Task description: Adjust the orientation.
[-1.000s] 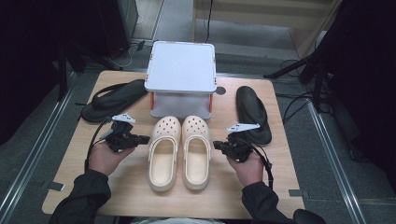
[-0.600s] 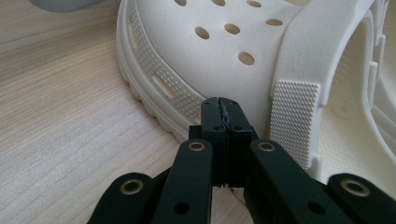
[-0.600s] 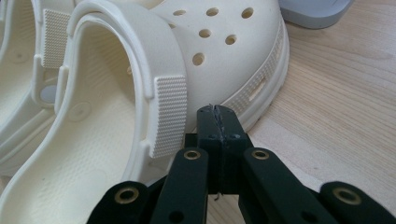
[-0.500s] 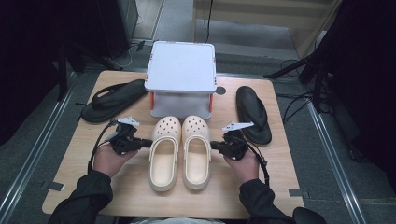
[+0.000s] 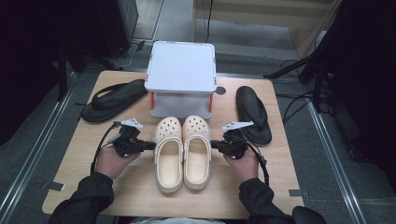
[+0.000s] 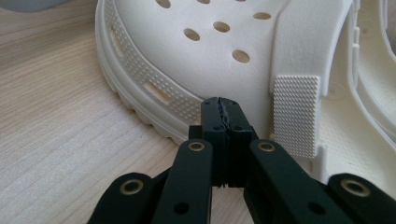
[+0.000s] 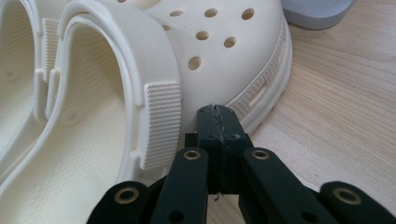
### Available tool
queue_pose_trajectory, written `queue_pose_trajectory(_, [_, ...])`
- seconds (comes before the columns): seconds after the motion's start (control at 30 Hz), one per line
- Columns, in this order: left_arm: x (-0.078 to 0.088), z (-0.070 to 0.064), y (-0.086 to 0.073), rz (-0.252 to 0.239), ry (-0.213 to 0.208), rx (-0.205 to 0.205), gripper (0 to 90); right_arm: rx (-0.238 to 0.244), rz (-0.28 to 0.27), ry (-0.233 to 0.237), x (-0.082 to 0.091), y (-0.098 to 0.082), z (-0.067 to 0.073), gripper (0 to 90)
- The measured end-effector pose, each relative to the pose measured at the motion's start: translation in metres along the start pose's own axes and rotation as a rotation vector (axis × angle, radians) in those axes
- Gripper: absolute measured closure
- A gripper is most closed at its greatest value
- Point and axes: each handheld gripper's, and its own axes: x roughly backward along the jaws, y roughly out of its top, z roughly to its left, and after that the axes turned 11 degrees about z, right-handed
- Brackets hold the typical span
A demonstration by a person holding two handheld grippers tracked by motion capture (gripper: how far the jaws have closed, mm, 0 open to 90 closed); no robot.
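Cream clogs (image 5: 182, 151) flanked at frame centre.
Left tongs (image 5: 150, 146), right tongs (image 5: 215, 144) pressed together, empty; light, flexible foam, best gripped at heel strap.

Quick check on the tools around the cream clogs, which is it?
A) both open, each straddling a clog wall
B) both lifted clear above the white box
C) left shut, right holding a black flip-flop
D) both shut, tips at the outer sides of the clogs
D: the left tool and the right tool each show their jaws pressed together with nothing between, tips right at the outer sidewalls of the left clog and the right clog.
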Motion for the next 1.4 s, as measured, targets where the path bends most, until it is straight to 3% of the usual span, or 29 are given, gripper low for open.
queue_pose_trajectory(0.23, [-0.001,-0.002,0.0,0.0,-0.003,-0.003,90.0,-0.017,-0.003,-0.004,0.001,0.0,-0.003,90.0])
queue_pose_trajectory(0.37, [0.001,0.0,0.0,-0.013,-0.005,0.0,87.3,0.002,-0.008,-0.015,0.002,-0.001,-0.003,90.0])
queue_pose_trajectory(0.6, [0.012,0.001,0.005,-0.069,-0.02,0.004,78.9,-0.006,-0.076,-0.032,0.021,-0.003,-0.003,84.4])
queue_pose_trajectory(0.7, [0.016,0.003,0.012,-0.068,-0.04,0.011,75.7,-0.009,-0.096,-0.023,0.03,-0.005,0.001,81.8])
queue_pose_trajectory(0.83, [0.026,0.0,0.021,-0.09,-0.036,-0.01,75.0,-0.002,-0.109,-0.025,0.04,-0.009,0.011,78.1])
queue_pose_trajectory(0.93, [0.034,-0.001,0.028,-0.081,-0.033,-0.03,74.8,-0.002,-0.126,0.009,0.047,-0.011,0.017,76.2])
queue_pose_trajectory(1.17, [0.051,0.003,0.042,-0.086,-0.025,-0.045,82.0,0.013,-0.123,0.042,0.056,-0.017,0.035,71.6])
queue_pose_trajectory(1.4, [0.064,0.006,0.053,-0.09,-0.048,-0.03,84.9,0.025,-0.118,0.055,0.055,-0.023,0.05,66.5])
